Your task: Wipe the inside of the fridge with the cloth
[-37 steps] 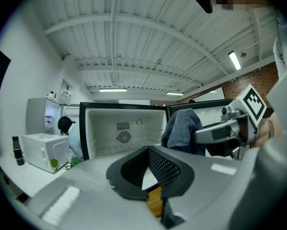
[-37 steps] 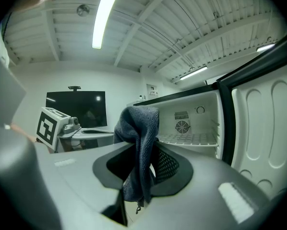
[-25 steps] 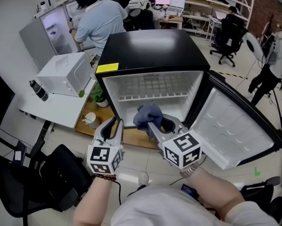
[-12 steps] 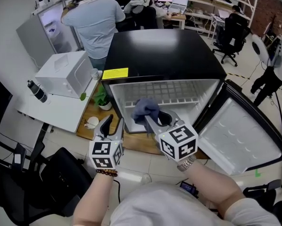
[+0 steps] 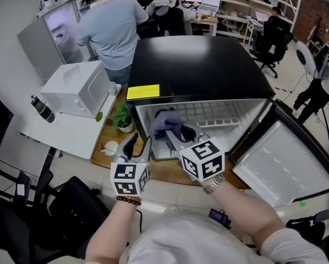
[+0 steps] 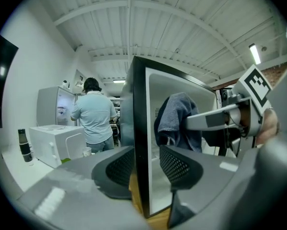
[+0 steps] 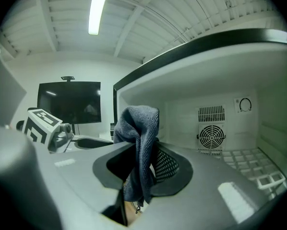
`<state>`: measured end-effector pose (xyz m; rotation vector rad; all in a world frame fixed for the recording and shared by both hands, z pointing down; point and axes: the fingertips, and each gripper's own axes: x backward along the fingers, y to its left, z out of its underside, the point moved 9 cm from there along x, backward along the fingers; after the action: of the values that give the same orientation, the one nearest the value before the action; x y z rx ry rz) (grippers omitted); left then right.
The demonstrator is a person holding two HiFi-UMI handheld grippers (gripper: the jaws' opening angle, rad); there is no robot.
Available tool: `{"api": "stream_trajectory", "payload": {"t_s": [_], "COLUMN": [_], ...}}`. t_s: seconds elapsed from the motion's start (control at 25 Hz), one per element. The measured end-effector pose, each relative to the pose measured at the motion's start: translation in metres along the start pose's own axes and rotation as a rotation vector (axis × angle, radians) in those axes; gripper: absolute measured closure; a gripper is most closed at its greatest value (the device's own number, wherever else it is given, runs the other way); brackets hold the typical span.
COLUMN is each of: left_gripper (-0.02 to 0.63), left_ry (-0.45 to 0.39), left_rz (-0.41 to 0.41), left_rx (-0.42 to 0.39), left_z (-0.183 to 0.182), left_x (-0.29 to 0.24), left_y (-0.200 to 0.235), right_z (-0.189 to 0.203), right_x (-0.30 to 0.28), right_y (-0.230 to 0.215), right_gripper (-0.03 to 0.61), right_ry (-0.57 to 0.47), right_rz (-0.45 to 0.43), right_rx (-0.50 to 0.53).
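- Now my right gripper (image 7: 142, 169) is clenching the cloth (image 7: 139, 128) at the fridge (image 5: 197, 65) mouth; wiping looks undone.
- My left gripper (image 6: 146, 164) has just been opening, loosely straddling the fridge's edge.

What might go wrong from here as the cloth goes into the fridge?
1. The right gripper pinches the cloth by a bunched fold, with its ends hanging loose. It may slip out or snag on the shelf during wiping.
2. The left gripper has just been opening its jaws, and the fridge edge shows between them, untouched. A small drift could knock or scrape it.
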<state>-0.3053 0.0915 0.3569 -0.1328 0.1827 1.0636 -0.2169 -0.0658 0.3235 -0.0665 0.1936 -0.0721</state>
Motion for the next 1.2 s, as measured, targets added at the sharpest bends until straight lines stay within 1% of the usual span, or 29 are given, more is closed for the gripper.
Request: {"api": "stream_trajectory", "payload": {"t_s": [0.48,0.88,1.2], "left_gripper": [0.451,0.451,0.451], "left_ry": [0.005,0.005,0.003], "left_rz": [0.035,0.039,0.037], "left_rx": [-0.019,-0.011,-0.008], "left_z": [0.0,0.0,0.0], "left_x": [-0.014,-0.017,-0.018], "left_y": [0.006,0.009,0.01], "right_z": [-0.003,0.0,0.002], "right_x": [-0.046,-0.071,-0.087], "right_y": [-0.004,-0.009,-0.018], "right_gripper": [0.488,0.488,0.488], "right_ry": [0.002,0.008,0.003], "right_rz": [-0.01,-0.006,0.022], "right_rx": [0.039,0.041,0.026]}}
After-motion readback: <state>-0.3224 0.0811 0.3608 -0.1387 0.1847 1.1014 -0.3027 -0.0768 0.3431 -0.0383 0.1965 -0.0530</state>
